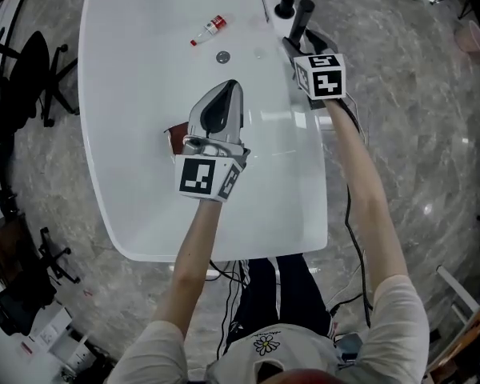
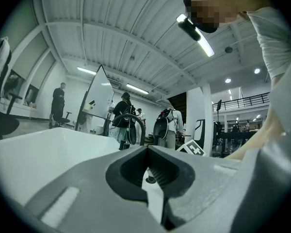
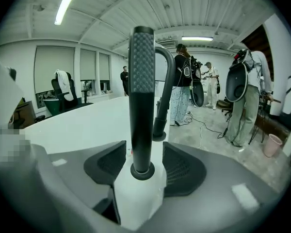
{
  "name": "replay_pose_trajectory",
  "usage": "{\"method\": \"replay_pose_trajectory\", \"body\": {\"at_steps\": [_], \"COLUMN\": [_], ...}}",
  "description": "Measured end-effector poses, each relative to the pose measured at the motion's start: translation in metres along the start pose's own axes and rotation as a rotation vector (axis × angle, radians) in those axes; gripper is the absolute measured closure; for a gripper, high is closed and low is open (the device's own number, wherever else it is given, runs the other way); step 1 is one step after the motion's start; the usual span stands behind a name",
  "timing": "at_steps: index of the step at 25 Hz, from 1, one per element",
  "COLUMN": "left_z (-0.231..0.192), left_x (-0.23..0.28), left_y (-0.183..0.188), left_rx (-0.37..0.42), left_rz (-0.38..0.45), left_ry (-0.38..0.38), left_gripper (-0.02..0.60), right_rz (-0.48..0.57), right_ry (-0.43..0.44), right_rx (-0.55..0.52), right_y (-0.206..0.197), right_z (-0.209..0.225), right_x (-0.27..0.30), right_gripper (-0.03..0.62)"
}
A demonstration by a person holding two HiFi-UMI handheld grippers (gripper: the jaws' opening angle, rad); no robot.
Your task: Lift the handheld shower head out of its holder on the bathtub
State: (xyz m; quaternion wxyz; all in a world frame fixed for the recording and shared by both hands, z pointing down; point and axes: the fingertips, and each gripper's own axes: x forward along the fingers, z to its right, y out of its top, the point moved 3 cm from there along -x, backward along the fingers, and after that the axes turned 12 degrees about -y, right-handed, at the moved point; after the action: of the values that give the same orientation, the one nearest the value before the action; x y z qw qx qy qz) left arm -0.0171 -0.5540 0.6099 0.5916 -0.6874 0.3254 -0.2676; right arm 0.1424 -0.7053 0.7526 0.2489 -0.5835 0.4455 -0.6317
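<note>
The shower head (image 3: 141,96) stands upright in its holder (image 3: 142,172) on the right rim of the white tub (image 1: 136,110). It is a slim black stick with a dotted face near the top. In the head view it shows as a short black post (image 1: 302,16) at the tub's far right edge. A black curved faucet (image 3: 166,76) rises just behind it, with other black fittings on the same rim.

The right hand-held gripper (image 3: 144,147) points at the shower head from the near side, tilted a little downward. Its jaws are spread wide, one dark ribbed pad on each side of the handle's lower end. Neither pad touches the handle, and white rim shows in the gaps. In the head view this hand-held gripper (image 1: 298,42) reaches over the rim, its marker cube nearest the person.

The left hand-held gripper (image 1: 227,88) hangs over the middle of the tub, well apart from the shower head and pointing along the tub. In its own view the jaws (image 2: 146,150) are pressed together at the tips and pinch nothing. Only the hollow between the pads stays open, with white tub seen through it.

A small red-and-white bottle (image 1: 209,28) lies on the tub floor toward the far end, near the round drain (image 1: 223,57). Something brown (image 1: 174,139) shows just beside the left hand-held gripper; what it is cannot be told. Several people (image 3: 183,81) stand on the grey floor beyond the tub.
</note>
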Motion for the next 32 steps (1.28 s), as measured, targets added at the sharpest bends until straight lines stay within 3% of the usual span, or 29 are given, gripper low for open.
{"method": "replay_pose_trajectory", "body": {"at_steps": [3,4,5,13,16,21,23,25,28,32], "left_z": [-0.001,-0.003,-0.006,-0.029,-0.029,-0.033,-0.036,-0.042,-0.047,-0.031], "left_x": [-0.008,-0.01,-0.011,-0.022,-0.024,-0.031,-0.034,-0.039,-0.048,-0.045], "left_y": [-0.005,-0.003,0.0,0.008,0.017,0.038,0.045,0.051,0.058,0.096], "left_rx": [0.016,0.023,0.028,-0.006,-0.006,0.008,0.009,0.013,-0.024,-0.001], "left_rz": [-0.035,-0.039,-0.041,-0.007,0.013,0.051,0.061,0.068,0.11,0.098], "left_ry": [-0.004,-0.001,0.005,0.096,0.084,0.061,0.056,0.063,0.11,0.084], "left_gripper": [0.581,0.581,0.581,0.581,0.581,0.581,0.581,0.581,0.581,0.581], "right_rz": [-0.006,-0.006,-0.004,0.007,-0.016,-0.021,0.067,0.2,0.305,0.361], "right_ry": [-0.015,-0.012,-0.014,-0.092,-0.084,-0.1,-0.122,-0.144,-0.143,-0.154], "right_rx": [-0.012,-0.027,-0.035,-0.058,0.006,0.002,0.064,0.11,0.031,-0.033], "right_y": [-0.005,-0.004,-0.004,-0.005,-0.003,-0.006,0.016,0.071,0.142,0.199], "right_z": [0.001,-0.001,-0.002,-0.003,-0.002,-0.003,0.003,0.014,0.022,0.027], "right_x": [0.006,0.006,0.006,0.008,0.007,0.0,-0.015,-0.036,-0.063,-0.108], "right_gripper": [0.377,0.43,0.437,0.439,0.444,0.444,0.445,0.445,0.444,0.444]}}
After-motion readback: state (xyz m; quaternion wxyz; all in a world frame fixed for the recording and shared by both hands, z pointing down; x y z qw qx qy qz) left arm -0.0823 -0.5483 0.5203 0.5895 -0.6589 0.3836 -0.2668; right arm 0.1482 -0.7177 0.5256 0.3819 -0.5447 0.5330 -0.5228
